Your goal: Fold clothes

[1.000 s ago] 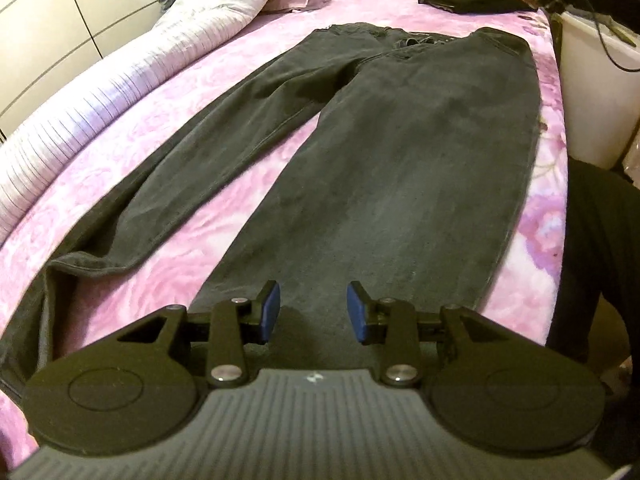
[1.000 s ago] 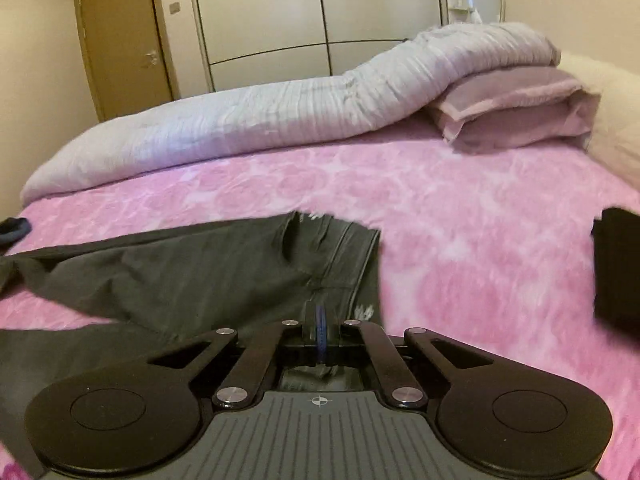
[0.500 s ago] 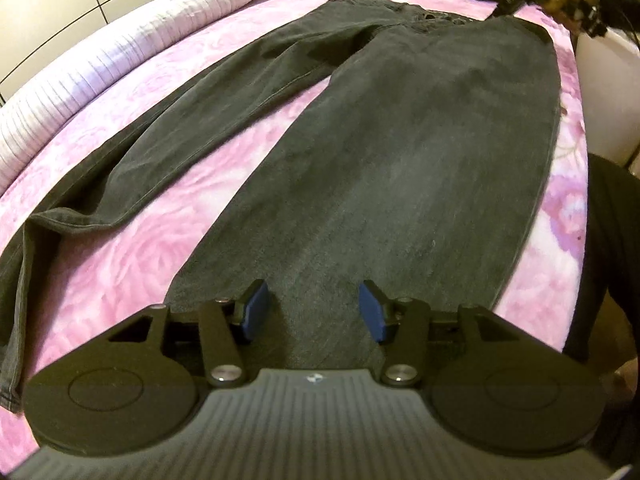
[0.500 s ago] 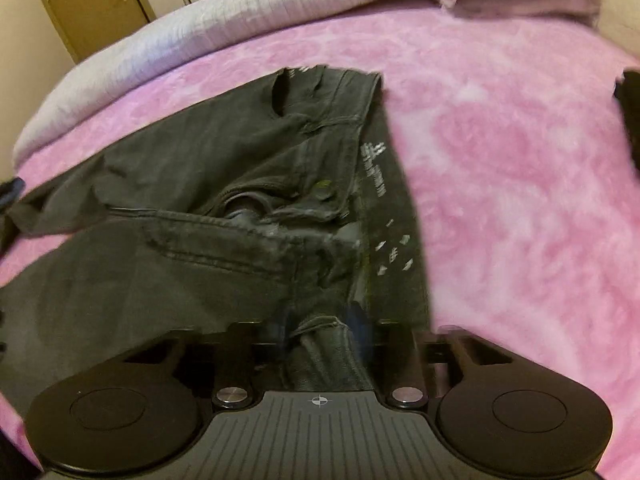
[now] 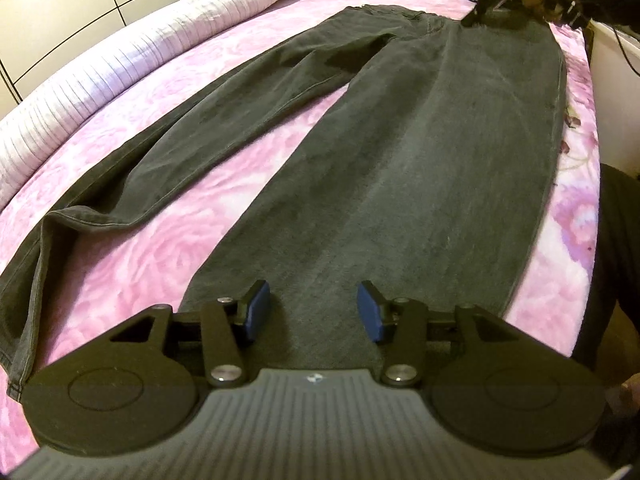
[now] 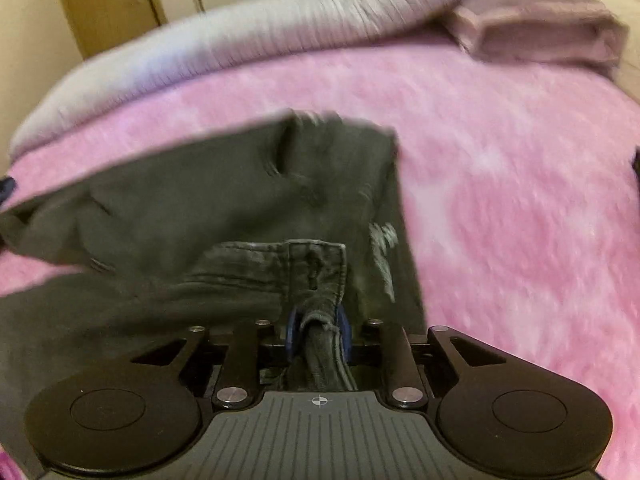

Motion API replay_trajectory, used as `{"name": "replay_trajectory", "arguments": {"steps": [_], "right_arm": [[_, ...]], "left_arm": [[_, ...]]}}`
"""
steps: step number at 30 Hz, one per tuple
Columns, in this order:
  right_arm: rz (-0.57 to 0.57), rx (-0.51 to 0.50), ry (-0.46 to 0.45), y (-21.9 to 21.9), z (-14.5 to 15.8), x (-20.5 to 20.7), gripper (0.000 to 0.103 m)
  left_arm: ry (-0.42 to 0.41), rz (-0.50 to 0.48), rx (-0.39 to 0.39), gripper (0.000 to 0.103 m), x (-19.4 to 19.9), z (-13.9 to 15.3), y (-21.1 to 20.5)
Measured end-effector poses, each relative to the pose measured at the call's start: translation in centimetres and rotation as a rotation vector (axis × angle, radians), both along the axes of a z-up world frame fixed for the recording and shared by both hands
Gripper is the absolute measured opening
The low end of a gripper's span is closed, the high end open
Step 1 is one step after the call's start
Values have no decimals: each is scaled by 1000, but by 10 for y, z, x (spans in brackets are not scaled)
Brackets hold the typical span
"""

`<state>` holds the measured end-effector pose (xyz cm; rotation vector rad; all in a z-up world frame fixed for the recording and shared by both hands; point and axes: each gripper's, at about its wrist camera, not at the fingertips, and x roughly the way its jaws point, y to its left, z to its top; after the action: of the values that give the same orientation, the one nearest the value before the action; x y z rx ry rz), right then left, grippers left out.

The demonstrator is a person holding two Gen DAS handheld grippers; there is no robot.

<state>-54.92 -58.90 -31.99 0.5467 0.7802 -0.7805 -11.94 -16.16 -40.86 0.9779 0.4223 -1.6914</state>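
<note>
**One pair of jeans, two tongs at opposite ends**

One pair of dark grey denim jeans [image 5: 420, 152] lies spread flat on the pink floral bedspread [image 5: 168, 248], and we see it from both ends. In our left wrist view the left gripper [image 5: 312, 312] hangs over the hem of the nearer trouser leg, its blue-padded fingers [image 5: 256, 310] spread apart with nothing between them; the cloth runs away from it toward 12 o'clock, and the other leg fans out toward 10 o'clock, its hem reaching the bed's edge at 8 o'clock. Far off at 1 o'clock the right gripper [image 5: 486, 2] sits at the waistband.

In our right wrist view, which is blurred, the right gripper [image 6: 318, 330] is clenched on a bunched fold of the waistband, held between its blue pads. The rest of the jeans stretches toward 10 o'clock. A rolled white ribbed duvet [image 6: 240, 40] lies beyond at 12 o'clock.
</note>
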Motion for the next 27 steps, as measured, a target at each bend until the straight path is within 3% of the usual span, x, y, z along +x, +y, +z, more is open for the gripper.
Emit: {"name": "replay_trajectory", "arguments": {"steps": [4, 6, 9, 11, 16, 18, 19, 20, 23, 27], "right_arm": [[-31, -4, 4, 4, -7, -17, 17], [-24, -1, -53, 4, -2, -24, 17], [-6, -4, -127, -3, 3, -29, 26], [16, -31, -123, -10, 4, -22, 41], [101, -55, -106, -30, -14, 2, 53], [118, -64, -109, -33, -21, 10, 53], [114, -60, -119, -34, -23, 12, 50], [105, -34, -136, -35, -23, 11, 36], [99, -20, -146, -33, -19, 9, 20], [82, -98, -166, -33, 21, -3, 16]], "left_arm": [[4, -5, 2, 45, 0, -2, 0], [8, -2, 1, 46, -1, -3, -2], [9, 2, -1, 47, -1, -4, -3], [11, 6, -2, 47, -2, -4, -3], [22, 16, 0, 47, 0, -4, -3], [23, 18, 3, 48, 0, -4, -4], [24, 19, 5, 48, 0, -4, -4], [25, 20, 5, 48, 0, -4, -4], [25, 25, 1, 48, -1, -4, -4], [54, 11, -9, 48, -7, 3, -7]]}}
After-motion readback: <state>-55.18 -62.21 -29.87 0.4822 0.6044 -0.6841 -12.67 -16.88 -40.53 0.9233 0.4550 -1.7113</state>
